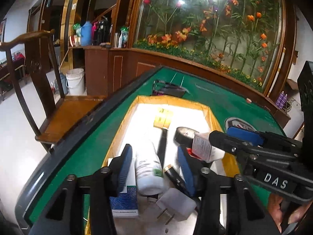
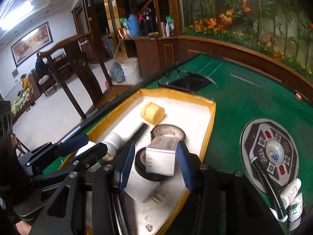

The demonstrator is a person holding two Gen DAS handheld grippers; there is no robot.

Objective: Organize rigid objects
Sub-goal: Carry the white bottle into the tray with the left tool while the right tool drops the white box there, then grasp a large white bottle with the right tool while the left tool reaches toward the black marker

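The tray (image 1: pixel 212 115), white inside with a yellow rim, lies on the green table (image 1: pixel 225 98). The left gripper (image 1: pixel 155 162) hangs over its near end, jaws spread; the white bottle (image 1: pixel 149 166) lies between the blue pads (image 1: pixel 125 168) with a gap each side. A blue-and-white box (image 1: pixel 125 203) sits at 7 o'clock of the bottle, a white plug (image 1: pixel 176 203) at 5 o'clock. The yellow-headed mallet (image 1: pixel 163 118) lies at 12 o'clock of the bottle, handle pointing back. The right gripper (image 2: pixel 155 161) is spread around a small box (image 2: pixel 161 156); whether the pads (image 2: pixel 184 166) touch it I cannot tell. The box rests over black tape rolls (image 2: pixel 168 132), one at its 12 o'clock, one under it. The dice console (image 2: pixel 272 152) sits at 3 o'clock, off the tray
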